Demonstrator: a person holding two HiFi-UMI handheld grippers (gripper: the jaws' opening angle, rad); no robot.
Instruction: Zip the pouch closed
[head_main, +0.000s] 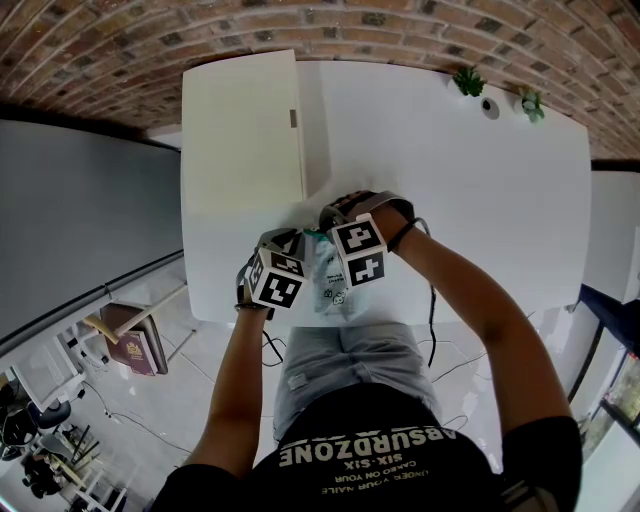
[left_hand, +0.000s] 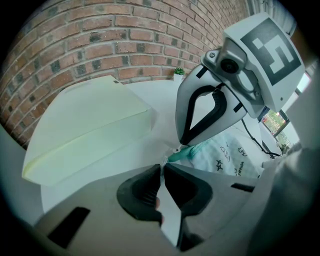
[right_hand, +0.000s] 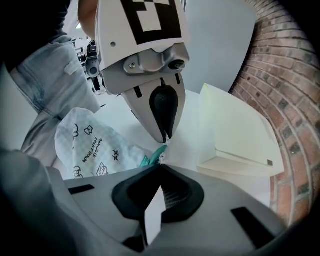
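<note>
Soft pale pouch (right_hand: 95, 147), faintly checked, printed with small black doodles: stars, a car, little outlines. Crumpled and puffed, lying on the white table (head_main: 480, 200) close to its near edge, directly between both grippers. Teal zip (right_hand: 152, 157) poking out at the far tip of the pouch, right at the meeting point of the 2 sets of jaw tips. Left gripper (left_hand: 162, 167) clenched almost fully, pinching a small pale scrap at that zip end, too small to tell fabric from pull. Right gripper (right_hand: 161, 166) clamped tight, tips nipping the same teal end from the opposite side, nearly touching the left tips. Extent of zip closure not discernible; nothing visible inside the pouch. Flat white box (head_main: 245, 130) on the far left part of the table, well apart from the pouch, closed, small brown tab on its right edge, contents hidden. Small potted plant (head_main: 468, 80) at the far edge, a 2nd (head_main: 532, 103) just beside it. Slanted script on the pouch in 2 lines, too small to read with certainty. On the dark shirt (head_main: 370, 450), upside down in the head view: "ABSURDZONE", then "SIX-SIX", finer lines below left unread. Brick wall (head_main: 150, 40) beyond the table.
</note>
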